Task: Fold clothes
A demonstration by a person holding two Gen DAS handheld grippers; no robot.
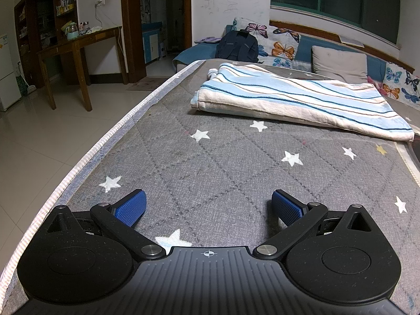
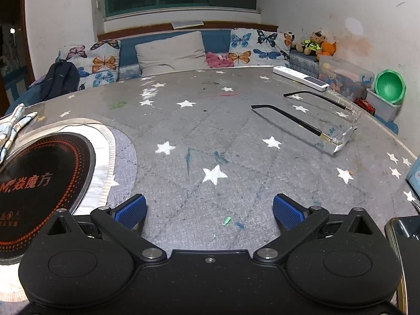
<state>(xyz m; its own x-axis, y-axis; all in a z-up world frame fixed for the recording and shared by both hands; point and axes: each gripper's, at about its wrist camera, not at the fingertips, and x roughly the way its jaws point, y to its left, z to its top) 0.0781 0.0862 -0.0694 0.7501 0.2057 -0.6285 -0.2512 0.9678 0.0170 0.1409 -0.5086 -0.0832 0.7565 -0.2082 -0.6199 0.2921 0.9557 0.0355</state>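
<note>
A blue-and-white striped cloth point(image 1: 296, 99) lies folded flat on the grey star-patterned table cover point(image 1: 210, 162), ahead and to the right of my left gripper point(image 1: 208, 204). The left gripper is open and empty, low over the cover near the front edge. My right gripper point(image 2: 208, 207) is open and empty over the same cover point(image 2: 210, 131). A corner of the striped cloth point(image 2: 13, 128) shows at the far left of the right wrist view.
A round black induction plate point(image 2: 39, 183) sits in the table left of the right gripper. Clear glasses point(image 2: 328, 120) and a white remote point(image 2: 302, 77) lie at the right. A phone point(image 2: 404, 239) lies at the right edge. A sofa with cushions point(image 2: 170, 50) and a backpack point(image 1: 237, 46) stand behind.
</note>
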